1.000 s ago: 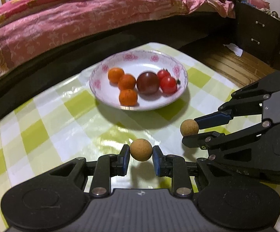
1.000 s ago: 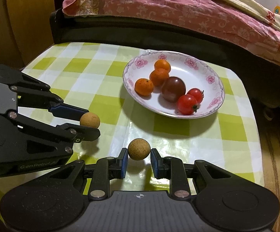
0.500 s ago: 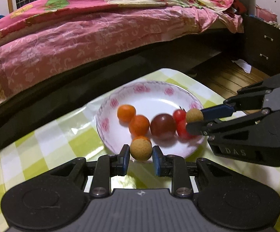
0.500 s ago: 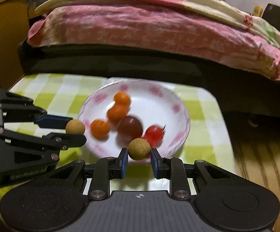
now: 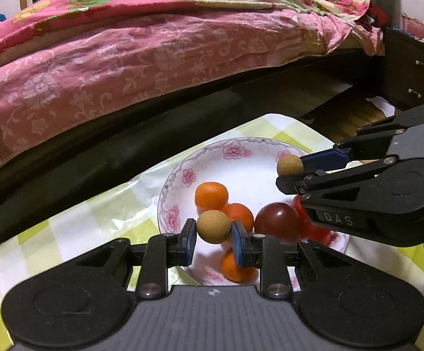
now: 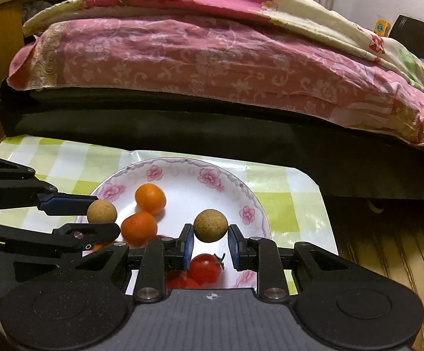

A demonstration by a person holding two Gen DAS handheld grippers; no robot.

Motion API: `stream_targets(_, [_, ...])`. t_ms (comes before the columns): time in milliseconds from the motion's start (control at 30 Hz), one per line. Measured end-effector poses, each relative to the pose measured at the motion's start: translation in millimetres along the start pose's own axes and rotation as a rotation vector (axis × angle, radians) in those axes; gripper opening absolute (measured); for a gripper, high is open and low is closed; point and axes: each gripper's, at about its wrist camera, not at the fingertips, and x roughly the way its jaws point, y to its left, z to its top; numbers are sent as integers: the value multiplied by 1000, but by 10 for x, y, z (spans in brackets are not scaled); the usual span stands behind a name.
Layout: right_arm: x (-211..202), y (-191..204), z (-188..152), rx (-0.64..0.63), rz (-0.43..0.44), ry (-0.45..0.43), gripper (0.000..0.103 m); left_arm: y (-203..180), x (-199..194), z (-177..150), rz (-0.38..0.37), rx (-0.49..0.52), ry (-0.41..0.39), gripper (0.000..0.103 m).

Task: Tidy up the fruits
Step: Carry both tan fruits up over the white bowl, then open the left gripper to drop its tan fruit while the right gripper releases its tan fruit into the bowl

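Observation:
A white floral plate on the checked table holds three oranges, a dark plum and red tomatoes. My left gripper is shut on a tan longan above the plate's near side. My right gripper is shut on another tan longan above the tomatoes. Each gripper shows in the other's view, the right one and the left one, both over the plate.
A bed with a pink floral cover runs along the far side of the table. The table's far edge lies just beyond the plate. A dark cabinet and wooden floor lie to the right.
Both grippers have moved forward from the near table to over the plate, each carrying its longan. The view has dropped lower and closer to the fruit.

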Motion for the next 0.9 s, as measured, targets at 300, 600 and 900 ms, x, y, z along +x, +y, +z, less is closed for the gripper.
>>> stream_targets(300, [153, -69, 32, 33, 12, 15, 21, 23, 42, 47, -7, -8, -12, 34])
stream_targets(600, [156, -80, 70, 50, 21, 8, 22, 27, 26, 33, -1, -19, -11, 34])
stream_targets(900, [127, -116, 64, 77, 32, 13, 25, 39, -24, 40, 9, -33, -17, 34])
